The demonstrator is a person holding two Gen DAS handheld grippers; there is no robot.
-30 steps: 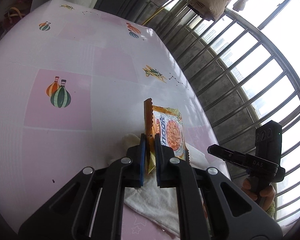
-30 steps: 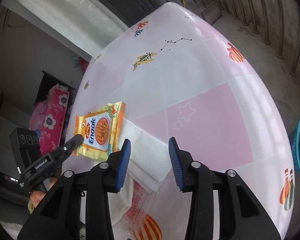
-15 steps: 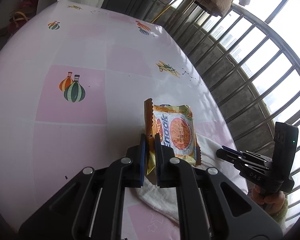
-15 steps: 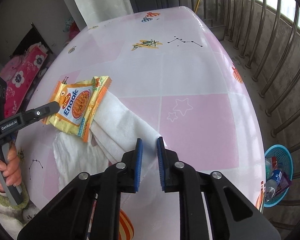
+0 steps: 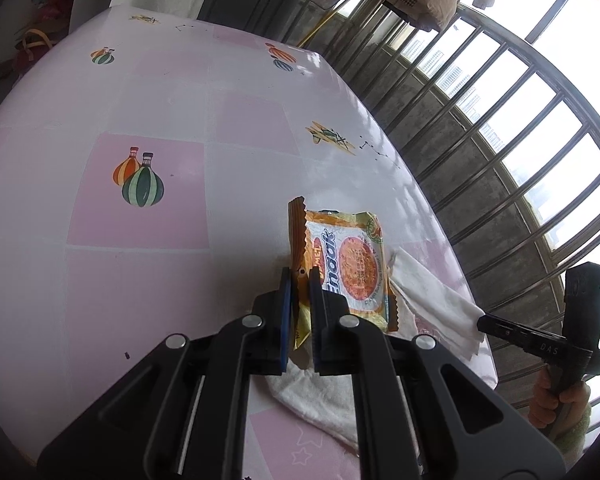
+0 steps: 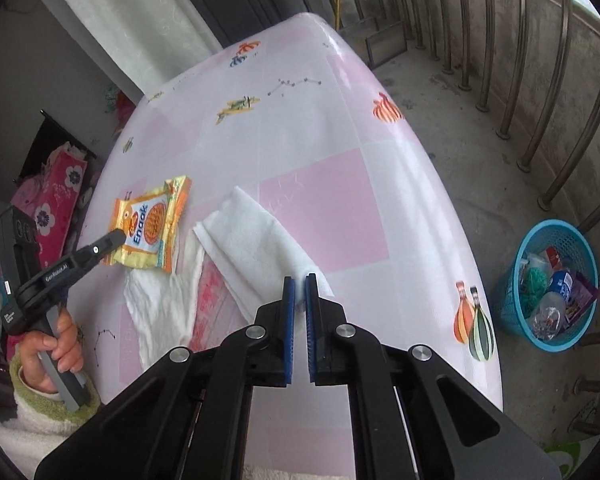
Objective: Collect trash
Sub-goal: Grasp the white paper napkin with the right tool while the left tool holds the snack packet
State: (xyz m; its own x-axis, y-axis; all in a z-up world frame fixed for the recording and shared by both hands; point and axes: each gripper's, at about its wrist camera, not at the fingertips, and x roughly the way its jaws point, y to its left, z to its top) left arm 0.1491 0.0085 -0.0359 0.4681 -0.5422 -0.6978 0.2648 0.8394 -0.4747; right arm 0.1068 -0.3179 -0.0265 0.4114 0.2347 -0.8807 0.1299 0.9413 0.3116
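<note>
On the pink-and-white checked tablecloth: two pieces of trash, each with a tool on it; the blue plastic mesh waste basket stands on the floor just past the table's right edge.
Left gripper: clamped on the near corner of the orange-and-yellow foil snack packet, so a thin flat wrapper can be peeled off the cloth by its edge.
Packet's long axis: runs away from that gripper toward the far end of the table; gripped side curled up on edge, printed face up.
Right gripper: pads together on a corner of the folded white paper napkin, probably to drag it toward the basket side.
Napkin's long axis: slants from the pinched corner toward the packet; its far end lies just beside the packet.
Crumpled white tissue: loose, partly under the packet, ungripped.
</note>
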